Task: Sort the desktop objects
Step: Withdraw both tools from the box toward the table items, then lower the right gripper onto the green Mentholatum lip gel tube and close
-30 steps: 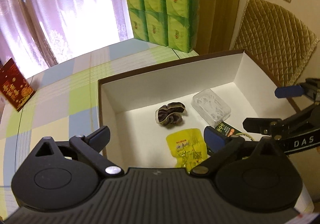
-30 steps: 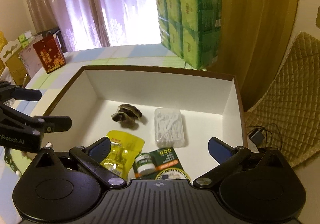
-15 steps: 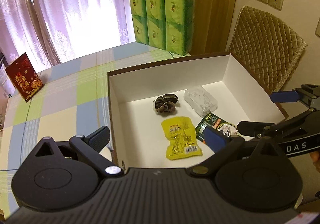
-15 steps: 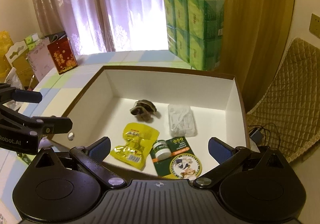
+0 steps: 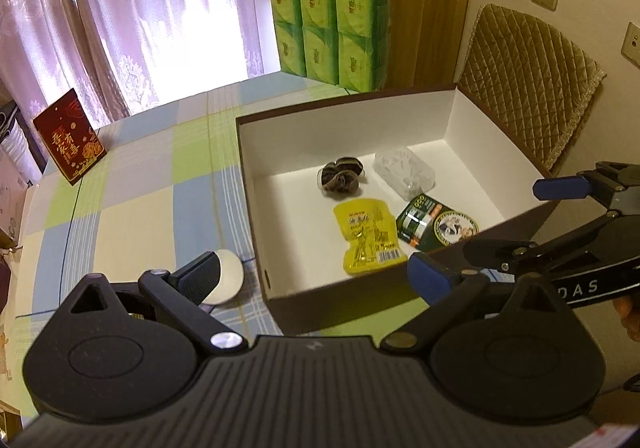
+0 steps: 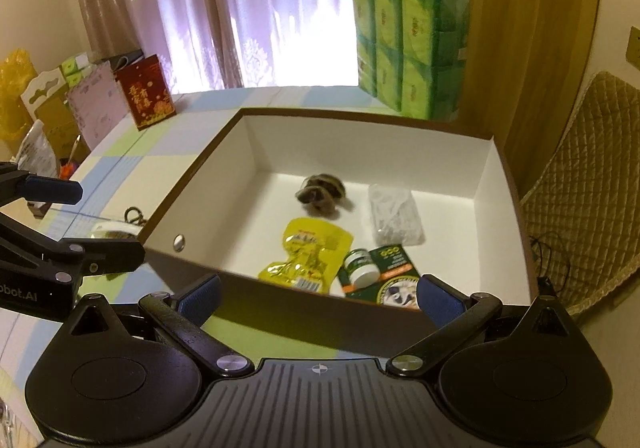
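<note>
Both the left gripper [image 5: 314,274] and right gripper [image 6: 318,294] hang wide open and empty before the box [image 5: 400,280]. In it lie 4 sorted items: scrunchie [image 5: 340,175], yellow packet [image 5: 370,234], clear case [image 5: 402,170], green card [image 5: 436,224]. A white round object [image 5: 228,276] waits outside left; approach it low, fingers straddling. Readable: "DAS", "bot.AI"

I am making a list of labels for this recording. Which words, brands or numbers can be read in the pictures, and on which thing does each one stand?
"DAS": on the right gripper, white letters on its arm.
"bbot.AI": on the left gripper, its start cut off.
Red card: gold Chinese characters, too small to read.
Yellow packet, green card, green packs: print too blurred.
</note>
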A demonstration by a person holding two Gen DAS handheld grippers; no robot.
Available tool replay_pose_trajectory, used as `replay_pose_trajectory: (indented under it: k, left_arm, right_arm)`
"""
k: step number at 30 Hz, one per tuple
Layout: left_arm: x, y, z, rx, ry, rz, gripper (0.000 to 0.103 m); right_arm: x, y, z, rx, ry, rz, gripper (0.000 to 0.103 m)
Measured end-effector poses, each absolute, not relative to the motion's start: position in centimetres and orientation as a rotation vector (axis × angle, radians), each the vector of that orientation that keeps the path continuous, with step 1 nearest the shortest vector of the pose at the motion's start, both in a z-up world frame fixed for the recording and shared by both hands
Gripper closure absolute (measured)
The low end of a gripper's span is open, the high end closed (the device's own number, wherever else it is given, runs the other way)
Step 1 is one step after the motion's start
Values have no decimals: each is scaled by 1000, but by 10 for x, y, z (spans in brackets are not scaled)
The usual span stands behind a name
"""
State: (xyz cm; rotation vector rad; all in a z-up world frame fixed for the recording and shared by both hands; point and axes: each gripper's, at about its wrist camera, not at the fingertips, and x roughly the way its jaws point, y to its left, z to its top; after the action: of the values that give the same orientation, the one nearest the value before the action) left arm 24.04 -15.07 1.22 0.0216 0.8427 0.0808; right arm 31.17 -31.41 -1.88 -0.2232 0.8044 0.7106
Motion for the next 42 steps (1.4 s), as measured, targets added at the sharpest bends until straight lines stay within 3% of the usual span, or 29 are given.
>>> replay_pose_trajectory:
  k: [34,42]
  left_arm:
    - [138,-47,-22,-49,945,189,4]
    - [109,0,-37,-109,976,266,5]
  right_arm:
    - [226,-224,-67,-250,905,845,2]
    - [223,-199,-80,-109,969,864,2]
